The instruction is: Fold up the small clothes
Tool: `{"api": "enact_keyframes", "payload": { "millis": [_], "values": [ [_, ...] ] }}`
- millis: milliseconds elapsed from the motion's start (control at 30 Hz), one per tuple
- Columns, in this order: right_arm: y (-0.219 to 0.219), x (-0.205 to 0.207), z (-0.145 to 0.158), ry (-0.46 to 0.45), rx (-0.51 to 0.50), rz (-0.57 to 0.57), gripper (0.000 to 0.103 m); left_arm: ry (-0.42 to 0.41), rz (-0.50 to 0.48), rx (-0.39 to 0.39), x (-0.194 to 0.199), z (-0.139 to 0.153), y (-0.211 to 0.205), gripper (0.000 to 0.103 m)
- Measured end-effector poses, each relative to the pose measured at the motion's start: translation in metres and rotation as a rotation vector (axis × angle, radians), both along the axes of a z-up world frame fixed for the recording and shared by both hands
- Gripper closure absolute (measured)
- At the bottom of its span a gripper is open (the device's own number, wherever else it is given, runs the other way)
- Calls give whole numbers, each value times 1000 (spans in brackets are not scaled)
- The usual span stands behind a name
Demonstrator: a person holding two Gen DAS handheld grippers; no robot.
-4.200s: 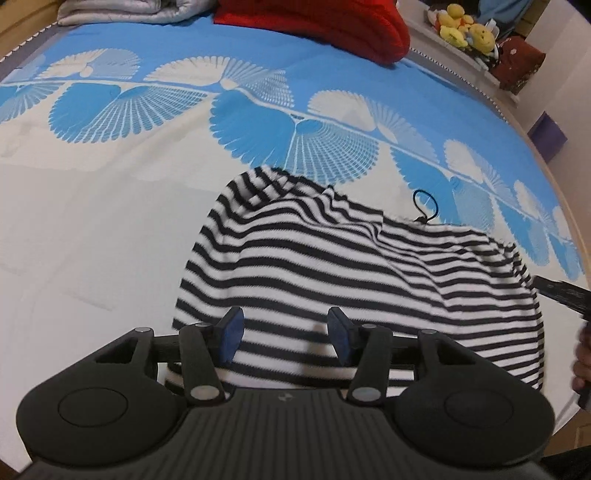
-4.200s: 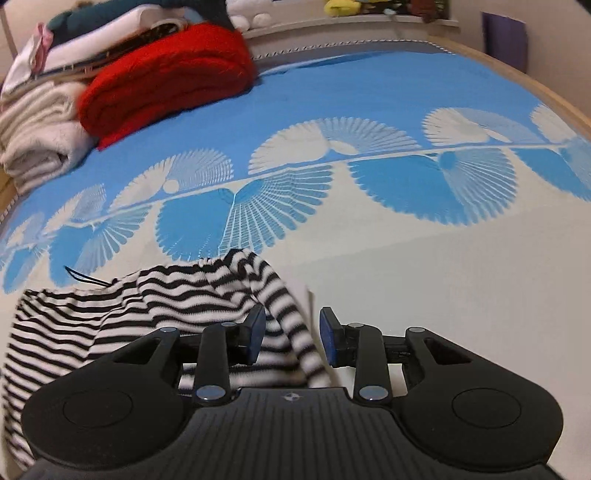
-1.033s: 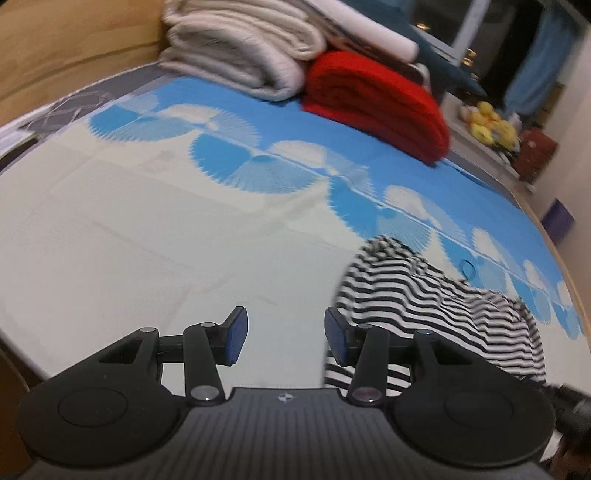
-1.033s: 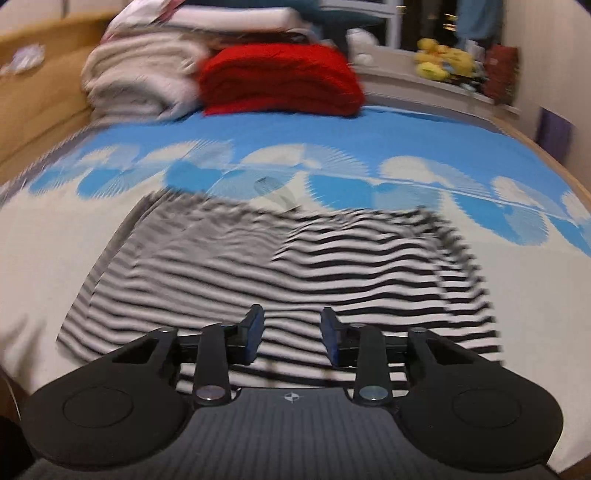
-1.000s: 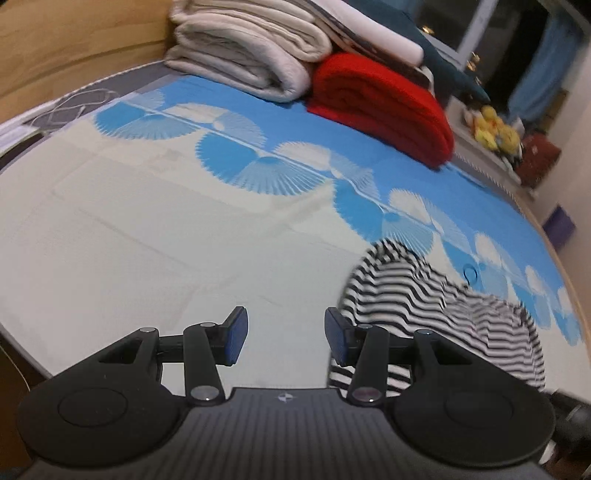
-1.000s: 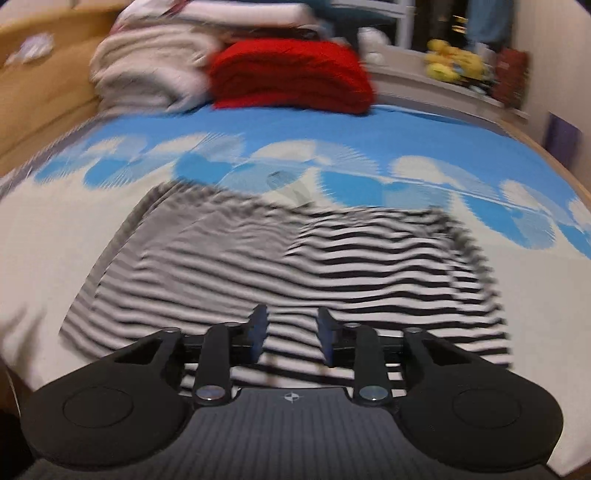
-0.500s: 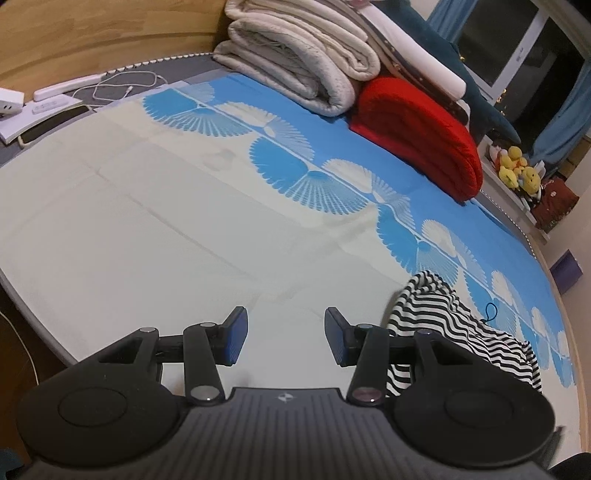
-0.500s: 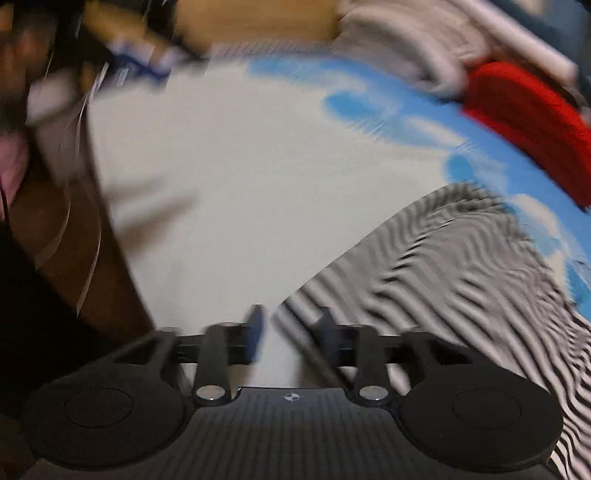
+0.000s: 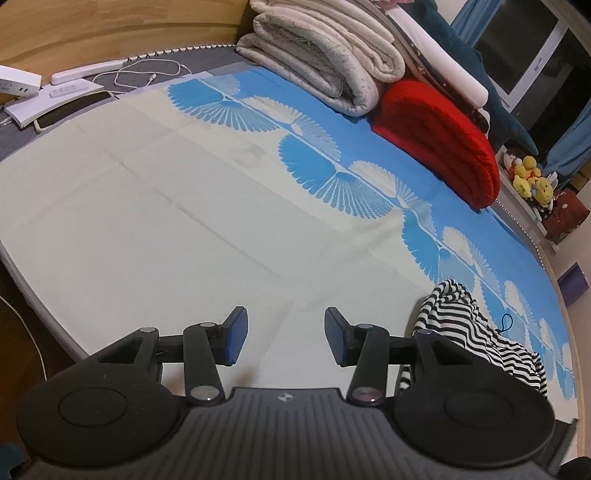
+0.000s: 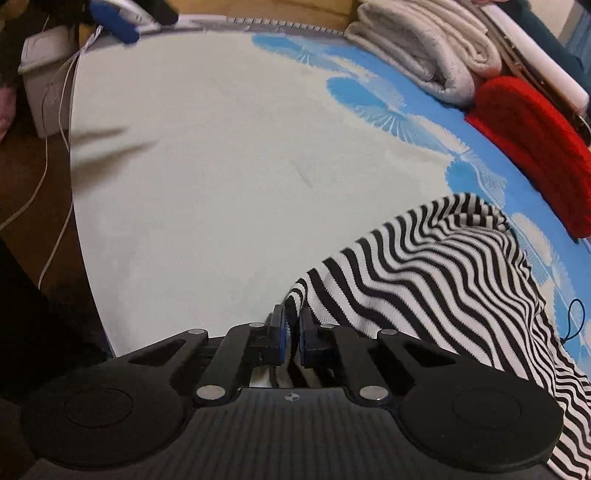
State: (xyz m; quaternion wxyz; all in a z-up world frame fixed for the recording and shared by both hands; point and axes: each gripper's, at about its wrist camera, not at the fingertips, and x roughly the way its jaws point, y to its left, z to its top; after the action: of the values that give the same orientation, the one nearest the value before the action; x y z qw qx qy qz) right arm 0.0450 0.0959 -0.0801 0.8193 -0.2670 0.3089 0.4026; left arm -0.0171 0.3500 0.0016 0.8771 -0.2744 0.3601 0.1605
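Left wrist view. My left gripper (image 9: 282,339) stands about half open over bare cream sheet (image 9: 147,229), with nothing between its blue pads. The striped garment (image 9: 476,339) lies well off to the right near the bed's near edge; the gripper body hides its lower left part, so I cannot make out its full shape. A small dark cord loop (image 9: 506,323) sits at its far edge. Along the far side of the bed: a folded grey-white blanket (image 9: 325,62), and touching it on the right a folded red blanket (image 9: 443,136). Yellow plush toys (image 9: 532,181) sit on a ledge beyond, small and soft in detail. At top left, a phone (image 9: 70,107) and white cables (image 9: 147,74) lie on the grey border; the devices there are cut off by the frame.

Right wrist view. My right gripper (image 10: 291,336) is closed down on the near left corner of the striped garment, a fold of black-and-white fabric pinched between the pads. The cloth rises from the pinch and drapes away to the right, running out of frame at the lower right. What lies under the gripper body is hidden. The top left corner is blurred; I can tell only a blue shape (image 10: 114,16) and a white box (image 10: 44,66) with cables.
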Motion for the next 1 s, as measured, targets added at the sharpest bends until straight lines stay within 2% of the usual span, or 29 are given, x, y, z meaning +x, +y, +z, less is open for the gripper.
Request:
{"api": "enact_keyframes", "payload": {
  "millis": [200, 267, 367, 467, 567, 633, 733, 833, 933, 967, 1000],
  "values": [
    [-4, -16, 38, -26, 140, -39, 101, -7, 7, 9, -2, 1, -5, 52],
    [-12, -14, 50, 14, 210, -74, 101, -3, 6, 15, -1, 1, -10, 52],
    [-28, -9, 70, 26, 298, -124, 101, 5, -5, 27, 3, 3, -21, 52],
    [-69, 6, 96, 47, 439, -244, 101, 11, -20, 47, 7, 4, -33, 52],
    [-139, 24, 121, 63, 619, -426, 101, 16, -39, 60, 12, 5, -46, 52],
    [-200, 32, 127, 59, 729, -573, 101, 22, -56, 71, 17, 5, -56, 52],
    [-291, 36, 116, 50, 837, -810, 101, 30, -82, 88, 26, 6, -70, 52],
    [-369, 28, 86, 51, 844, -1082, 101, 36, -110, 104, 39, 6, -88, 52],
    [-426, 32, 28, 211, 715, -1363, 101, 53, -148, 119, 56, 4, -107, 52],
    [-443, 33, 7, 290, 670, -1444, 101, 59, -167, 127, 63, 4, -117, 52],
    [-458, 33, -10, 373, 672, -1491, 100, 65, -184, 133, 69, 3, -126, 52]
  ]
}}
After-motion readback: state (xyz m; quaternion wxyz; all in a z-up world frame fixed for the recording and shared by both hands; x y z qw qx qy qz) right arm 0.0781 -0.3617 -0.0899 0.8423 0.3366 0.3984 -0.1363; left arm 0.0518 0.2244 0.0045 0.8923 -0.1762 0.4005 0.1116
